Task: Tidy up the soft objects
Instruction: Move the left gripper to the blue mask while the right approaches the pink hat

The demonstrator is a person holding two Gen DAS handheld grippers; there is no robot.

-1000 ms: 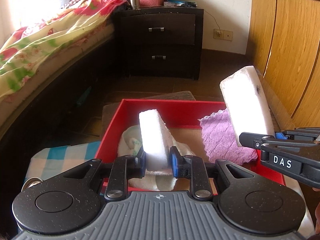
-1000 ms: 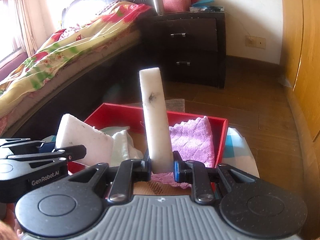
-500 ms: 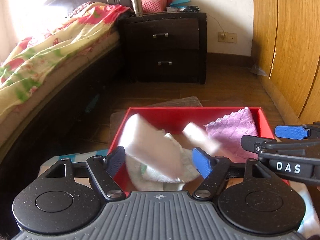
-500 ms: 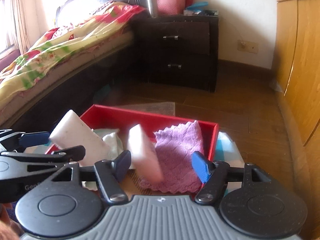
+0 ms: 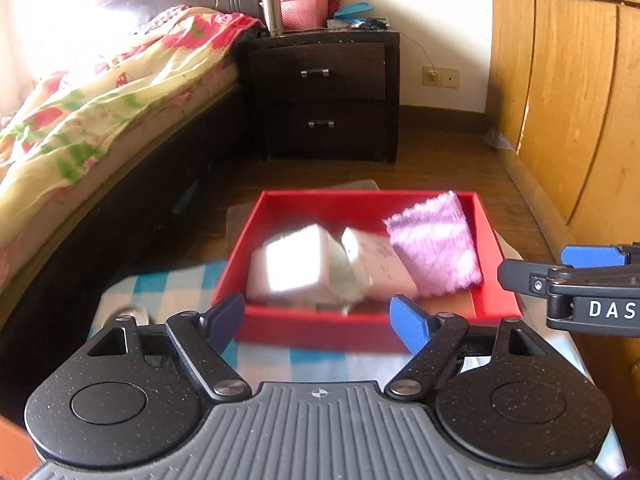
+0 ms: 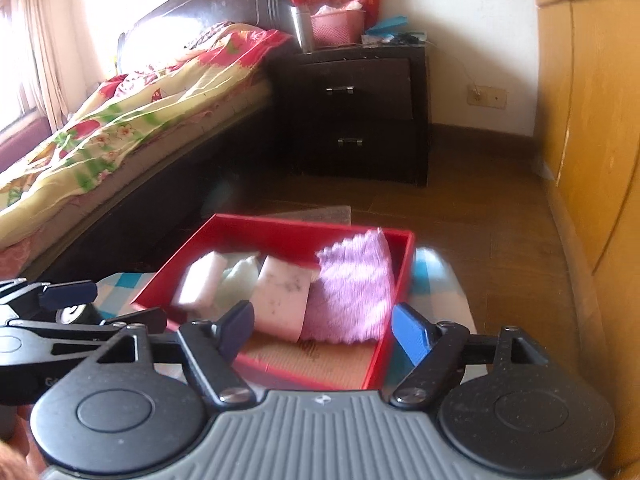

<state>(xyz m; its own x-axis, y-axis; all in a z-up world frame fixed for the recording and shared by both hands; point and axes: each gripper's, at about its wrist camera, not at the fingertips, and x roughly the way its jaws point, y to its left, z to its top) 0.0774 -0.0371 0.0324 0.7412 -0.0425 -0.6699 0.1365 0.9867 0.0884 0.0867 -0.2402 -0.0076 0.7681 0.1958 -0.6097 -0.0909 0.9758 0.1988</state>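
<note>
Both the left gripper (image 5: pixel 318 318) and right gripper (image 6: pixel 324 330) were opening, empty; both sponges (image 6: pixel 282 296) and the cloth (image 6: pixel 352 296) lay in the red box (image 6: pixel 400 300), so little seemed left.

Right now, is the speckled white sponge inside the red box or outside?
Inside: the speckled white sponge lies within the red box, beside the purple cloth.

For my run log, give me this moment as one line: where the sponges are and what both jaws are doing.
left gripper: jaws opening, empty | right gripper: jaws opening, empty | two white sponges in red box beside purple cloth
</note>
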